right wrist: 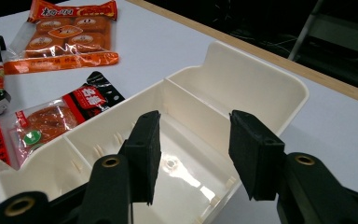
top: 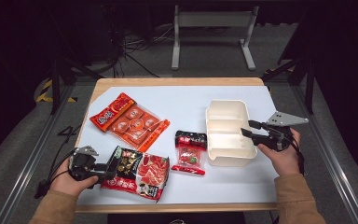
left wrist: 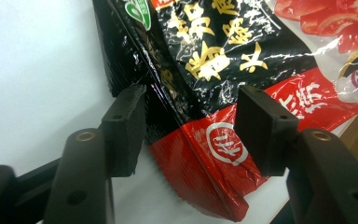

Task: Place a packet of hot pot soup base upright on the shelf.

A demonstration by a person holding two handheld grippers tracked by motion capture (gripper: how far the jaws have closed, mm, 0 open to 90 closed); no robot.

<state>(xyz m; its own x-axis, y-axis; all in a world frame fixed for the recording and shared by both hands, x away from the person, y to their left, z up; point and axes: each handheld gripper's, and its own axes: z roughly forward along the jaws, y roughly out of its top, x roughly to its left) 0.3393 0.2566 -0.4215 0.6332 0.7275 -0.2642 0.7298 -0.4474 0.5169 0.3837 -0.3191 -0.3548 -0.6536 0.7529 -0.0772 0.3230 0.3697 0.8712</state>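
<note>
A black and red snack bag (top: 137, 172) lies at the near left of the white mat. My left gripper (top: 103, 173) is at its left end. In the left gripper view the bag's corner (left wrist: 205, 140) lies between the jaws of that gripper (left wrist: 191, 126), and the pads stand a little apart from it, open. A cream two-compartment box (top: 223, 161) sits at the right. My right gripper (top: 247, 128) hovers at its right rim. In the right gripper view, that gripper (right wrist: 193, 149) is open above the box (right wrist: 261, 79), with nothing between the pads.
An orange pack of cakes (top: 130, 121) lies at the back left of the mat (top: 186, 102). A small red and black sweet pack (top: 190, 151) lies just left of the box. Both also show in the right gripper view, orange pack (right wrist: 60, 37) and sweet pack (right wrist: 51, 121). A grey metal frame (top: 213, 28) stands beyond the table.
</note>
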